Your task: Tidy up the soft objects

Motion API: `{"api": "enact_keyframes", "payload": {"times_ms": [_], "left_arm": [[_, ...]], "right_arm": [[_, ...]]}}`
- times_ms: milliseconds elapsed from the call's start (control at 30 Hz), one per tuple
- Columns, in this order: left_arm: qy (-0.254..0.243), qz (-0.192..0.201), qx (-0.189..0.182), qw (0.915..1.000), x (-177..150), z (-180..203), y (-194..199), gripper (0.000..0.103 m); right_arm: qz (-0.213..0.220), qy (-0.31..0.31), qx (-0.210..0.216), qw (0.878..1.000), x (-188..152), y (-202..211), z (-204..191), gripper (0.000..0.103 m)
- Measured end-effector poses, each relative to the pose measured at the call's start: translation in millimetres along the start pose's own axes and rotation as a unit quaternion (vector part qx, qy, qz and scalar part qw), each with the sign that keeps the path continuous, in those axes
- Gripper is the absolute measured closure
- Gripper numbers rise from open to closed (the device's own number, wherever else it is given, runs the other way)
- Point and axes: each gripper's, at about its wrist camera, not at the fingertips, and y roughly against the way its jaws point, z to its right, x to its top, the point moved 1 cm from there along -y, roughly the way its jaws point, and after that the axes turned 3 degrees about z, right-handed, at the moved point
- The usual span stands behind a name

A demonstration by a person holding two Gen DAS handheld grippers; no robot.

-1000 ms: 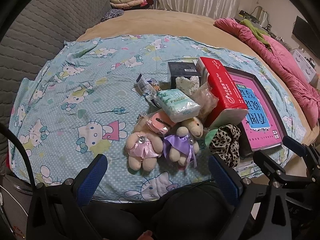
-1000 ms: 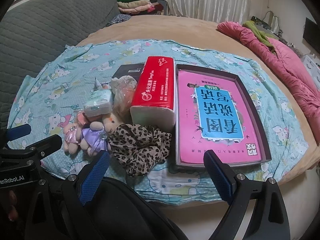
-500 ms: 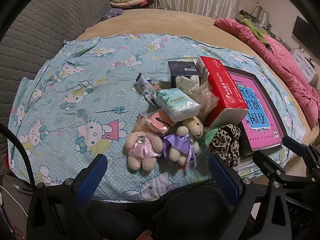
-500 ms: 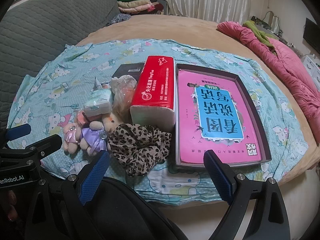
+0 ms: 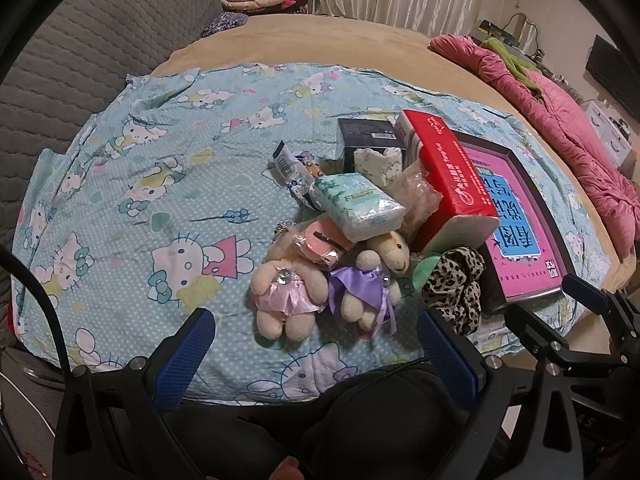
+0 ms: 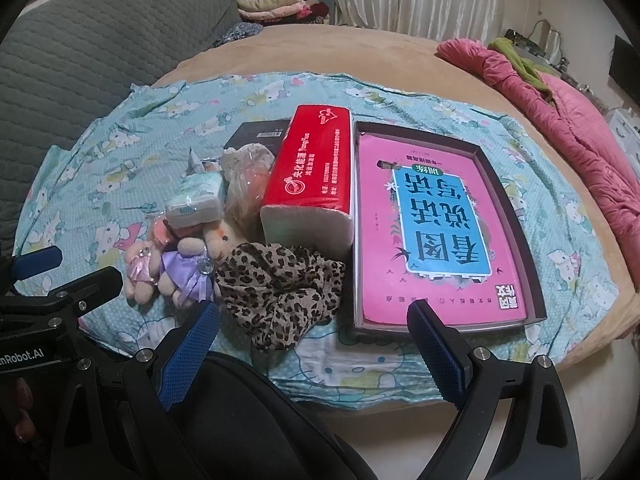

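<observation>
Holding pink book (image 6: 436,224): dark tray (image 6: 514,216). Both tongs (image 5: 316,356) (image 6: 316,344) released, empty.

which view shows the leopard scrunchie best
The right wrist view: the leopard scrunchie lies spread out and nearly whole, just ahead of the open tongs. In the left wrist view the leopard scrunchie sits off to the right, smaller and partly cut off by a blue finger pad.

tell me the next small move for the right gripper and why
Probably ease the right gripper forward and down onto the leopard-print scrunchie. Its jaws are open and empty, the scrunchie lies nearest, just ahead of them, loose on the sheet with nothing on top.
</observation>
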Motion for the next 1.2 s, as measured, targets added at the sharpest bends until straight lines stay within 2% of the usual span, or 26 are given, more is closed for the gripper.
{"api": "enact_keyframes", "payload": {"times_ms": [600,1200], "left_arm": [[0.049,-0.048,-0.013,0.9976,11.1,-46.6,-35.9,0.001],[0.034,-0.107,-0.003,0.9937,26.4,-50.8,-98.9,0.002]], "right_arm": [[-0.038,0.024,0.01,0.999,11.5,-34.2,-6.0,0.008],[-0.066,0.058,-0.001,0.996,19.0,-81.7,-12.9,0.008]]}}
